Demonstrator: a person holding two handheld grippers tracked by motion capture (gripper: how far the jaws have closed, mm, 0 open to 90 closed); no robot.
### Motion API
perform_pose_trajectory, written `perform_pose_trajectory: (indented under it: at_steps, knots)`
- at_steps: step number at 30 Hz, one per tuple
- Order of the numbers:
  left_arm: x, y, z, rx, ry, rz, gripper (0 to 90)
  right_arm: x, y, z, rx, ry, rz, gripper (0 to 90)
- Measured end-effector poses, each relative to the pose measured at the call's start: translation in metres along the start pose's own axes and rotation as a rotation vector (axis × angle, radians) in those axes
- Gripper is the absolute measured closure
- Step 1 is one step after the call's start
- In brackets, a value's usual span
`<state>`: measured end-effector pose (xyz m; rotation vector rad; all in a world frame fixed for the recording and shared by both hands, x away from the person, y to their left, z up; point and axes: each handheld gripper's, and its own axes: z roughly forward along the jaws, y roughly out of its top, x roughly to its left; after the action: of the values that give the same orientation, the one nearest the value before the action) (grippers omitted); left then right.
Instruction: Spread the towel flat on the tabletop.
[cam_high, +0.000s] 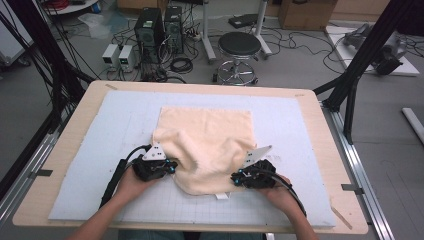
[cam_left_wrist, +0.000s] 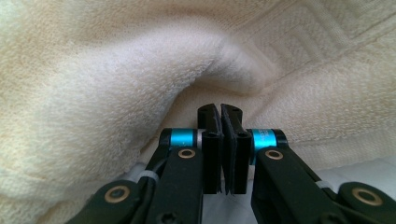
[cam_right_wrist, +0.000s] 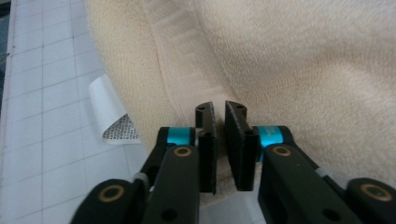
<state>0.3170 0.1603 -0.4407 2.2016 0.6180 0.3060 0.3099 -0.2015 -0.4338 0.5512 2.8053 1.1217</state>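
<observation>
A cream towel (cam_high: 207, 135) lies on the gridded mat (cam_high: 120, 115), its near part bunched and raised between my two grippers. My left gripper (cam_high: 173, 168) is at the towel's left near edge. In the left gripper view its jaws (cam_left_wrist: 220, 112) are pressed together under a thick fold of towel (cam_left_wrist: 116, 93), with no cloth visible between them. My right gripper (cam_high: 233, 179) is at the towel's right near edge. Its jaws (cam_right_wrist: 219, 109) stand a narrow gap apart over the woven hem of the towel (cam_right_wrist: 303, 56), with cream cloth showing in the gap. A white label (cam_right_wrist: 112, 116) sticks out from the hem.
The mat covers most of a wooden table (cam_high: 70, 130), and bare mat (cam_right_wrist: 42, 93) lies near the front edge. Beyond the table on the floor stand a black stool (cam_high: 239, 45), computer towers (cam_high: 150, 27) and cables. Black frame posts rise at both sides.
</observation>
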Motion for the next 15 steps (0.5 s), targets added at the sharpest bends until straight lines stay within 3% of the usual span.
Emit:
perform_pose_trajectory:
  at_steps: [7,15]
  knots:
    - [-0.017,0.0,-0.033,-0.029,0.001,0.025,87.1,0.011,0.001,-0.014,-0.012,-0.01,-0.042,85.8]
    - [-0.067,-0.009,-0.098,-0.101,-0.034,0.069,87.1,0.043,-0.006,-0.053,-0.082,-0.026,-0.08,85.9]
